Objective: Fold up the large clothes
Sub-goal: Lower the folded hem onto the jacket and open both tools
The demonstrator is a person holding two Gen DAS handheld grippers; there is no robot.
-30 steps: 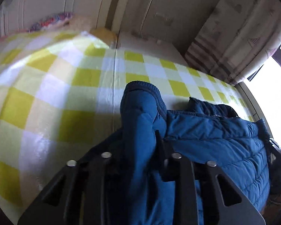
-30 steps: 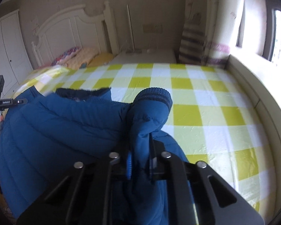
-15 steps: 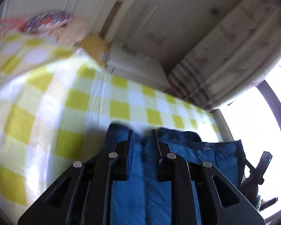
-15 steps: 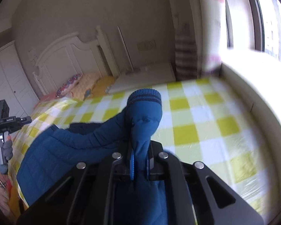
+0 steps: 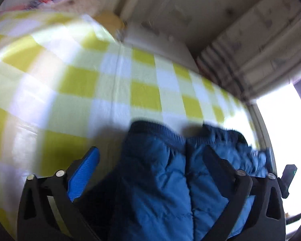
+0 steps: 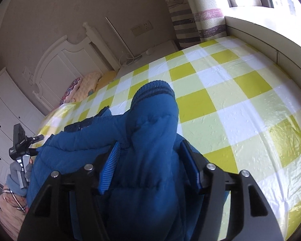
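Observation:
A blue quilted puffer jacket (image 5: 166,180) lies on a bed covered with a yellow and white checked sheet (image 5: 90,84). In the left wrist view my left gripper (image 5: 150,160) is open, jaws wide apart, with a sleeve and its ribbed cuff (image 5: 156,128) lying loose between them. In the right wrist view my right gripper (image 6: 150,152) is open too, and the other sleeve (image 6: 152,124) with its ribbed cuff (image 6: 153,89) lies between its blue pads (image 6: 110,166), folded over the jacket body (image 6: 74,146).
A white headboard (image 6: 64,60) and pillows (image 6: 84,84) are at the bed's head. A striped curtain (image 6: 190,20) and a window ledge (image 6: 260,38) run along the far side. The other gripper and gloved hand (image 6: 20,156) show at left.
Both grippers were shut on the sleeves and have opened wide. The sleeves have come down onto the jacket, cuffs pointing toward the middle of the bed.

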